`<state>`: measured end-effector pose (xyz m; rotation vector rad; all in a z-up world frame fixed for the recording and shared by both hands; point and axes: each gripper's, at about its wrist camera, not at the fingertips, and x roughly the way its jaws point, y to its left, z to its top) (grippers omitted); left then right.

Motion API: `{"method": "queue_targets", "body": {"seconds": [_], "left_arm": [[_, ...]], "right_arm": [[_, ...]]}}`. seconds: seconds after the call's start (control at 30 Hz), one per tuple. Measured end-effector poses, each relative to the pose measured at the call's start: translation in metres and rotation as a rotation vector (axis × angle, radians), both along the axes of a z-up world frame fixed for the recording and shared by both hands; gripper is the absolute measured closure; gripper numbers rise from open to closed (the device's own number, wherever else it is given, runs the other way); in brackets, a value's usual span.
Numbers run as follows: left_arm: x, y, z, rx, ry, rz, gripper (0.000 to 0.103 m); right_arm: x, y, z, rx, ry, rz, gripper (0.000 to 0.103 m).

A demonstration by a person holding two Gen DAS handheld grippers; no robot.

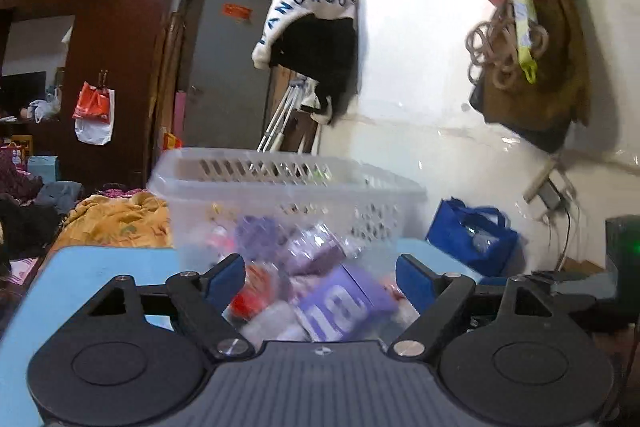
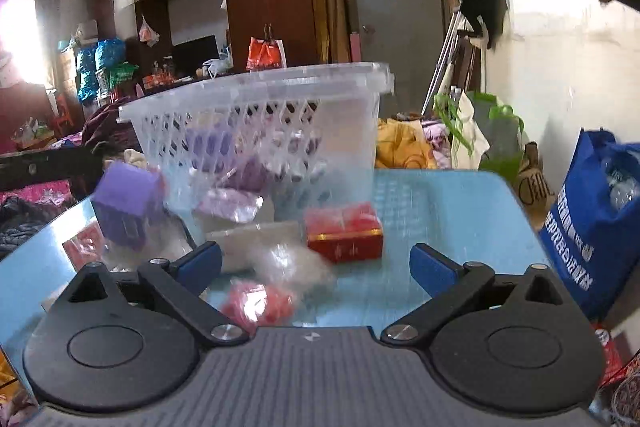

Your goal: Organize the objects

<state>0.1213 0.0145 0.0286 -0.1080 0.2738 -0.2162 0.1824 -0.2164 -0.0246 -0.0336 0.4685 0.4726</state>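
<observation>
A translucent white basket (image 1: 288,187) stands on the light blue table (image 1: 100,267) and holds several purple packs. In front of it my left gripper (image 1: 320,275) is open; a purple box (image 1: 340,303) and blurred red and white packets lie between its fingers, untouched by the pads. In the right wrist view the basket (image 2: 256,95) stands at the table's (image 2: 440,211) far side. Before it lie a purple box (image 2: 128,203), a red box (image 2: 344,231), a white pack (image 2: 256,243) and a red wrapped packet (image 2: 256,303). My right gripper (image 2: 316,267) is open over them and holds nothing.
A blue shopping bag (image 2: 592,227) stands off the table's right edge, by the white wall. Orange bedding (image 1: 116,223) lies behind the table on the left. A dark wardrobe (image 1: 112,27) and a grey door (image 1: 228,67) are far behind.
</observation>
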Motion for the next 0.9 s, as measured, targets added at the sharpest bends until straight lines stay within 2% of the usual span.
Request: {"method": "queue_targets", "body": {"seconds": [0.07,0.27,0.47,0.53,0.6,0.7,0.83,0.9], "left_arm": [[0.006,-0.012,-0.003,0.039,0.005,0.009,0.018],[0.017,-0.036,-0.01,0.135,0.052,0.011,0.018],[0.023,-0.046,-0.018,0.211,0.058,0.06,0.018],[0.024,-0.048,-0.019,0.225,0.052,0.085,0.024],[0.024,-0.046,-0.019,0.2,0.051,0.083,0.034],[0.02,-0.043,-0.017,0.177,0.041,0.085,0.036],[0.013,-0.034,-0.016,0.128,0.009,0.082,0.036],[0.006,-0.027,-0.015,0.11,-0.014,0.082,0.036]], "right_arm": [[-0.001,0.002,0.001,-0.009,-0.003,0.017,0.014],[-0.008,0.002,-0.003,-0.033,0.002,0.075,0.032],[-0.006,0.002,-0.004,-0.038,0.021,0.132,0.034],[-0.007,0.001,-0.004,-0.043,0.029,0.152,0.034],[-0.009,0.001,-0.004,-0.051,0.035,0.182,0.034],[-0.014,0.002,-0.007,-0.069,0.029,0.206,0.036],[-0.018,0.001,-0.007,-0.056,0.009,0.228,0.056],[-0.018,-0.001,-0.007,-0.045,0.007,0.22,0.058]]}}
